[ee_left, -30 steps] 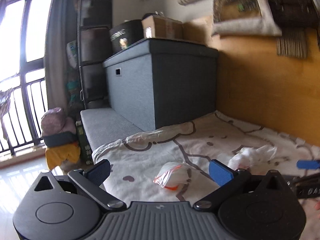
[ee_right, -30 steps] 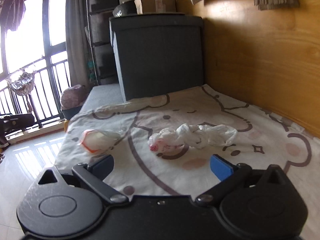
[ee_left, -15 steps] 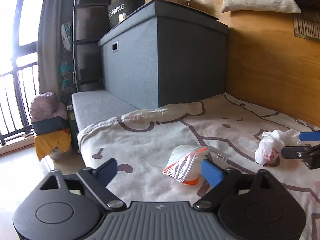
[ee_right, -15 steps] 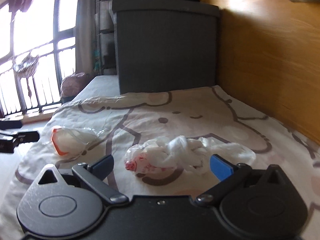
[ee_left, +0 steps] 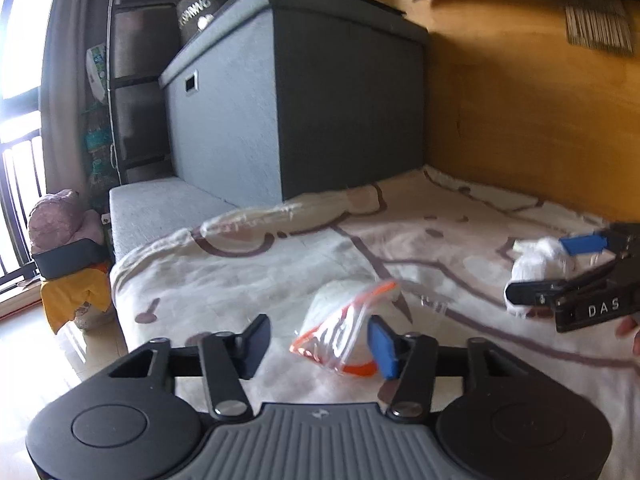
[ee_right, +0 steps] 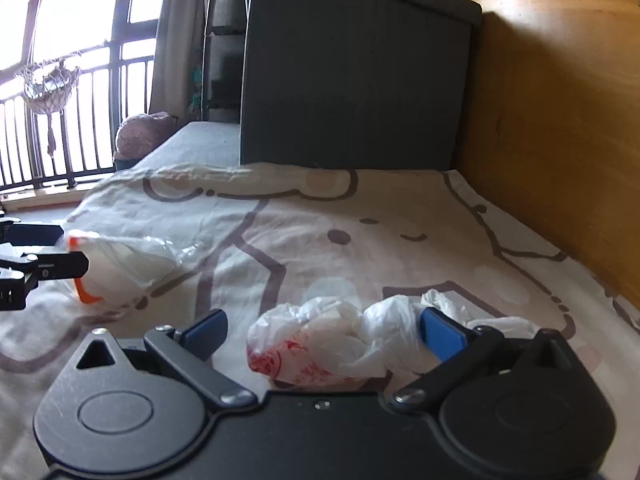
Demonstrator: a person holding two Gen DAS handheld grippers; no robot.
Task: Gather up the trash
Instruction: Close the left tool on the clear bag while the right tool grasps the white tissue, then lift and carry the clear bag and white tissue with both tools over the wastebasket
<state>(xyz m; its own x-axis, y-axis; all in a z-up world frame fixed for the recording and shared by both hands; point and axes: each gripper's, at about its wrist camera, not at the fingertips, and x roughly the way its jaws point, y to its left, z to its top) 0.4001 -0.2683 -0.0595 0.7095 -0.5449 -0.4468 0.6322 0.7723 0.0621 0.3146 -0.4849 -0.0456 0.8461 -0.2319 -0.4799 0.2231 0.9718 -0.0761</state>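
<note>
Two open hand-held grippers: left [ee_left: 318, 340] around the zip bag [ee_left: 340, 330], right [ee_right: 322, 330] around the sideways-lying white plastic bag [ee_right: 340, 340], partly hidden.

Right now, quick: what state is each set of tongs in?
Left tongs: open, straddling the clear orange-trimmed bag, not gripping.
Right tongs: open around the crumpled white bag, not closed.
</note>
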